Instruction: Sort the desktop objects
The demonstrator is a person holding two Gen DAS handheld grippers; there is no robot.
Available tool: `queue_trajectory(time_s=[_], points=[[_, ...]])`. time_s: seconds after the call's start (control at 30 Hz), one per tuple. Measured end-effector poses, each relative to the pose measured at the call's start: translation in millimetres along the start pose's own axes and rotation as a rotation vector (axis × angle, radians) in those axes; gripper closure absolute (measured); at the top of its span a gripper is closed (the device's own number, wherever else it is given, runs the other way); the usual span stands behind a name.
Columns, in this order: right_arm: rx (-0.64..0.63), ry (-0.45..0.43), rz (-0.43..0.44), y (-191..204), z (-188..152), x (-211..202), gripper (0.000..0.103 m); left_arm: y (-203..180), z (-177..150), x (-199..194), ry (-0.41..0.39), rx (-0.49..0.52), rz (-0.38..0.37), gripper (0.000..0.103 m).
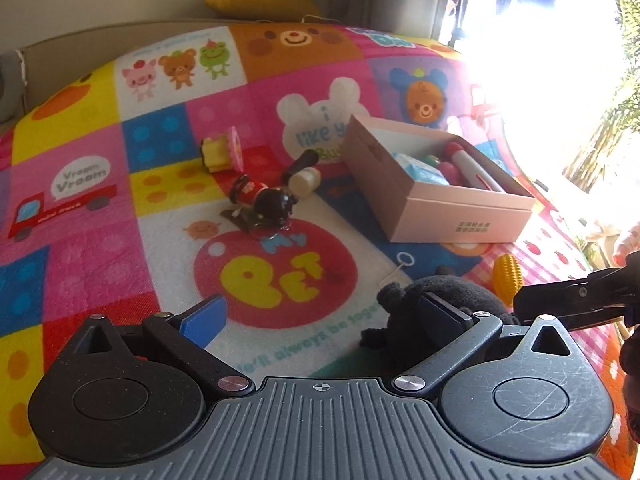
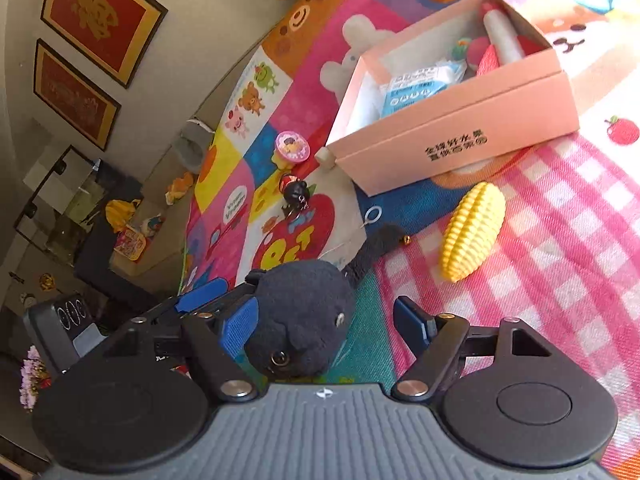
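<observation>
A black plush toy [image 2: 304, 316] lies on the colourful mat between the fingers of my right gripper [image 2: 326, 326]. The jaws stand open: the left pad [image 2: 240, 328] touches the plush and the right pad is clear of it. My left gripper [image 1: 320, 316] is open with nothing between its pads, and its right finger sits against the plush [image 1: 440, 292]. The pink box [image 1: 440, 200] [image 2: 460, 120] holds a marker, a blue packet and small toys. A yellow toy corn [image 2: 472, 232] lies just in front of the box.
On the mat left of the box lie a red and black figure keychain [image 1: 260, 200], a pink and yellow stamp [image 1: 224, 154] and a cream-capped cylinder [image 1: 302, 176]. A white cord loop [image 2: 372, 214] trails from the plush. The mat's edge drops off at the left in the right wrist view.
</observation>
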State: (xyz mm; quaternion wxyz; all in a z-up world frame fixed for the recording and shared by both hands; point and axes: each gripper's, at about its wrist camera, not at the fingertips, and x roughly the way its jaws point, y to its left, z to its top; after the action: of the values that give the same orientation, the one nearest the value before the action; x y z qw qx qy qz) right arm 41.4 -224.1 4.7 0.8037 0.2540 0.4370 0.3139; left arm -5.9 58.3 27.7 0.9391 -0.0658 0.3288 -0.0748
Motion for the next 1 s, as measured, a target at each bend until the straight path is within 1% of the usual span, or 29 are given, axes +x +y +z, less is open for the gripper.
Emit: queue_trajectory(time_s=[0.1, 0.17, 0.27, 0.4, 0.47, 0.5, 0.57, 0.63, 0.67, 0.7, 0.8, 0.9, 1.0], points=[[0.023, 0.033, 0.02, 1.8, 0.7, 18.4, 0.028, 8.4, -4.7, 3.4, 0.023, -0.009, 0.018, 0.0], [0.047, 0.06, 0.041, 4.6, 1.3, 32.6, 0.028, 19.3, -4.5, 3.0, 0.019, -0.047, 0.038, 0.0], [0.05, 0.097, 0.073, 13.4, 2.2, 48.0, 0.028, 38.2, 0.3, -4.1, -0.006, -0.114, 0.066, 0.0], [0.009, 0.118, 0.069, 29.0, 1.7, 64.7, 0.032, 47.2, 8.0, -17.2, -0.056, -0.133, 0.079, 0.0], [-0.079, 0.087, 0.023, 43.2, 4.1, 60.4, 0.034, 48.8, 9.5, -22.0, -0.073, -0.132, 0.077, 0.0], [-0.145, 0.059, -0.023, 51.6, 4.9, 55.0, 0.034, 48.8, 9.9, -23.0, -0.079, -0.131, 0.076, 0.0], [-0.322, -0.006, -0.156, 71.2, 5.3, 41.8, 0.034, 47.6, 9.2, -23.1, -0.085, -0.124, 0.068, 0.0], [-0.499, -0.061, -0.27, 87.9, 2.6, 30.3, 0.034, 44.6, 7.7, -21.1, -0.084, -0.116, 0.047, 0.0], [-0.56, -0.062, -0.296, 92.3, 1.5, 26.7, 0.034, 41.1, 5.9, -19.8, -0.084, -0.102, 0.027, 0.0], [-0.619, -0.045, -0.31, 96.1, 0.2, 25.7, 0.034, 37.6, 4.7, -19.2, -0.085, -0.086, 0.006, 0.0], [-0.774, 0.028, -0.346, 102.6, -10.1, 32.9, 0.034, 26.4, 0.0, -20.0, -0.097, -0.035, -0.069, 0.0], [-0.874, 0.075, -0.386, 103.0, -24.6, 50.3, 0.032, 22.0, -0.4, -23.4, -0.115, -0.018, -0.082, 0.0], [-0.962, 0.038, -0.404, 105.6, -39.6, 55.5, 0.031, 21.6, 1.3, -24.2, -0.118, -0.017, -0.083, 0.0]])
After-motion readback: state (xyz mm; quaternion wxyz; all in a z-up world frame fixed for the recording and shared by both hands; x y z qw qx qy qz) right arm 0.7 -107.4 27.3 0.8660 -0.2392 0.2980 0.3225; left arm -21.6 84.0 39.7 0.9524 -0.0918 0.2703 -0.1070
